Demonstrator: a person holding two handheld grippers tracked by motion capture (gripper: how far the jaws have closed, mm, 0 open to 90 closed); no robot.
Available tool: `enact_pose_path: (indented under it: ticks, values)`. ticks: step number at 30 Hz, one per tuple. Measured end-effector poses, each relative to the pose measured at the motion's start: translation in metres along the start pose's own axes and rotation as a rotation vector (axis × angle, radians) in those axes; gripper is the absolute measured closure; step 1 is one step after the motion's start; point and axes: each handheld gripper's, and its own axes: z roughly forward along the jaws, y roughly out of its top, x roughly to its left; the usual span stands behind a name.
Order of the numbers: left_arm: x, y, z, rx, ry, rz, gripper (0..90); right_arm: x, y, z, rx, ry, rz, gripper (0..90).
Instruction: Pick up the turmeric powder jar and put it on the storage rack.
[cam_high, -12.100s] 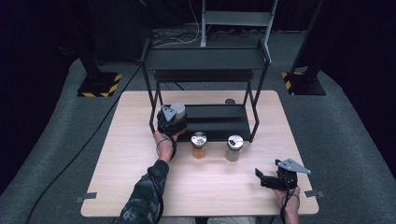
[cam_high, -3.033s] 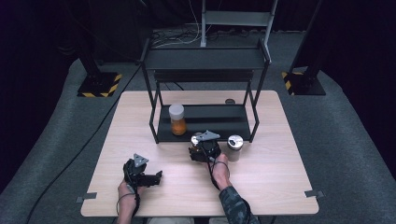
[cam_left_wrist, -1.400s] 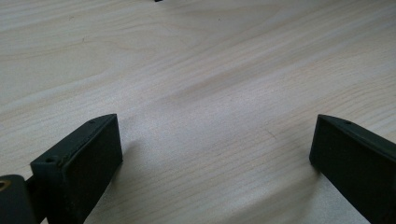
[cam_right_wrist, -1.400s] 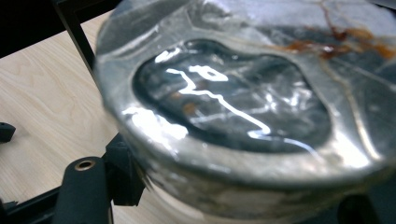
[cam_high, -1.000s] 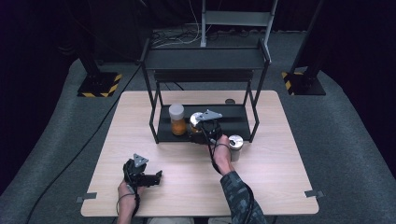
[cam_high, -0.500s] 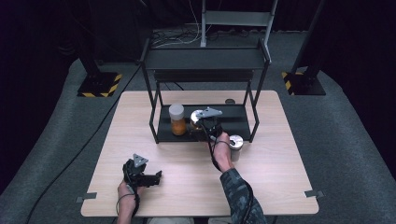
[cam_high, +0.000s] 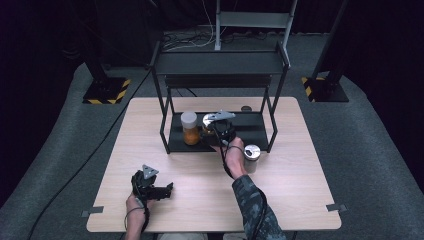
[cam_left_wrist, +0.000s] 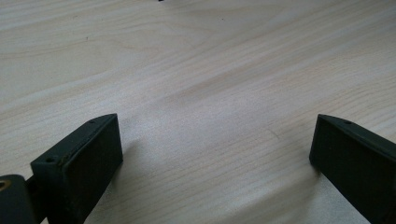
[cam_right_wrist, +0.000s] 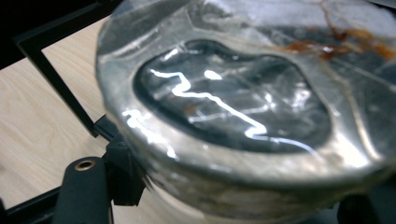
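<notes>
Right gripper (cam_high: 216, 131) clamped on silver-lidded jar (cam_right_wrist: 243, 116) at rack (cam_high: 220, 62) lower shelf, just right of orange jar (cam_high: 189, 128). Third jar (cam_high: 251, 156) stood outside rack's front rail. Left gripper (cam_high: 159, 190), well before rack, jaws apart over bare table (cam_left_wrist: 196, 70).

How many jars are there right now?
3. One jar stands on the rack's bottom shelf, a second beside it is in the right gripper, a third stands on the table.

The left gripper (cam_high: 162, 191) sits low at lower left of the high view, jaws spread wide, wrist straight. The right gripper (cam_high: 214, 131) reaches to frame centre, forearm outstretched, jaws clamped around something.
</notes>
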Motion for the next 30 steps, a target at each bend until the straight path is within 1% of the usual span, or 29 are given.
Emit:
enact_pose_path:
  ticks: [4, 6, 12, 22, 30]
  values:
    - [0.0, 0.0, 0.0, 0.0, 0.001, 0.001, 2.3, -0.001, 0.001, -0.003, 0.001, -0.013, 0.007, 31.2]
    - [0.0, 0.0, 0.0, 0.001, 0.002, 0.002, 2.2, -0.003, 0.002, -0.003, 0.003, -0.016, 0.022, 31.2]
    - [0.0, 0.0, 0.0, 0.001, 0.002, 0.001, 2.2, -0.006, 0.001, -0.001, 0.006, -0.029, 0.028, 31.2]
    - [0.001, 0.0, 0.0, 0.002, -0.002, 0.003, 1.9, -0.009, -0.001, 0.016, 0.024, -0.052, 0.068, 31.2]
    - [0.0, 0.0, 0.0, 0.002, -0.002, 0.002, 1.9, -0.01, -0.003, 0.03, 0.037, -0.06, 0.078, 31.2]
